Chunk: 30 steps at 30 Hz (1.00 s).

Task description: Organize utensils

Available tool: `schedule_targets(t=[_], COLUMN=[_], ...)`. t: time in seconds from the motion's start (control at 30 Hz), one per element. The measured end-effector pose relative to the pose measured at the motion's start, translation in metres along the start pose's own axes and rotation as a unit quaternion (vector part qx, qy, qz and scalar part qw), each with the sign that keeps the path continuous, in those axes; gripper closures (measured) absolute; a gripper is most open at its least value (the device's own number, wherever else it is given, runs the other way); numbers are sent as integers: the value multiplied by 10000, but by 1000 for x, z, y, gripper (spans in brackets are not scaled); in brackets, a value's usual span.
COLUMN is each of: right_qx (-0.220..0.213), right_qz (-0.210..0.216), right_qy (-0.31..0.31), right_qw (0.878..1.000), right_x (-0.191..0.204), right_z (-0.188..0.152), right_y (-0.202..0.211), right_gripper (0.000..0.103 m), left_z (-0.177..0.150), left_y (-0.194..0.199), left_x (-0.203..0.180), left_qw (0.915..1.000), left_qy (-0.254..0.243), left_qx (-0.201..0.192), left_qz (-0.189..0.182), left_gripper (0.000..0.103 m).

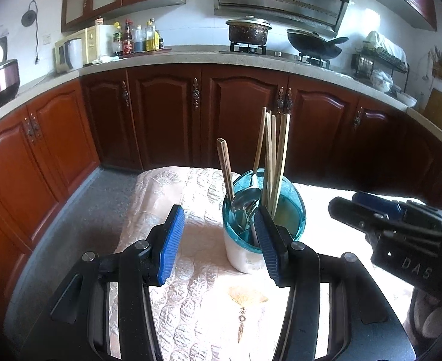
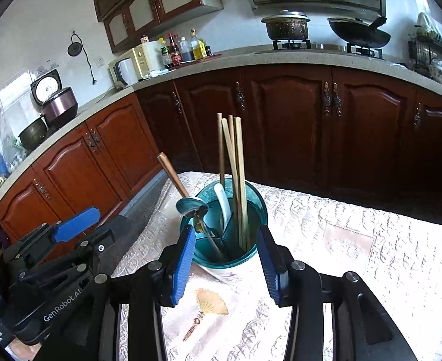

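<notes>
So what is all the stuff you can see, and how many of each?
holder: one, teal rim on a white base, on the table
long chopsticks: about four, pale wood, upright in the holder
dark chopsticks: one pair, brown, leaning in the holder
metal spoon: one, silver, in the holder
white spoon: one, white, in the holder
tablecloth: one, cream, over the table
pot: one, dark, on the stove
wok: one, black, on the stove
rice cooker: one, purple, lid up, on the counter
left gripper: blue pads, open, empty
right gripper: blue pads, open, empty
</notes>
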State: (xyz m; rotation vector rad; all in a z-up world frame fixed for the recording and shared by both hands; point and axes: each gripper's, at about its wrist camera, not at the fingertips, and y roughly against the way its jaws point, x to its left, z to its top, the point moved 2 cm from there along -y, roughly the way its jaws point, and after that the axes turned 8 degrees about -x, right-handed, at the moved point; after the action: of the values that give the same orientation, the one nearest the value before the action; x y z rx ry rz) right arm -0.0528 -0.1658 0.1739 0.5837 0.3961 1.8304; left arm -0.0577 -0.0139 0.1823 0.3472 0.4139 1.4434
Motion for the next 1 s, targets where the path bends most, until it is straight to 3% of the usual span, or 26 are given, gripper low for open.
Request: schedule_targets(t=[1.0], right_qx=[-106], right_qz=[-100], right_qy=[227], right_qw=[9996], right_x=[24], right_z=[-1], right_y=[15], right_gripper=[59], left_z=[2], left_y=[21], left_x=[3], left_qw=[9999], left_qy=[-26], left_qx=[-79], left_qz=[126], left_gripper=[55])
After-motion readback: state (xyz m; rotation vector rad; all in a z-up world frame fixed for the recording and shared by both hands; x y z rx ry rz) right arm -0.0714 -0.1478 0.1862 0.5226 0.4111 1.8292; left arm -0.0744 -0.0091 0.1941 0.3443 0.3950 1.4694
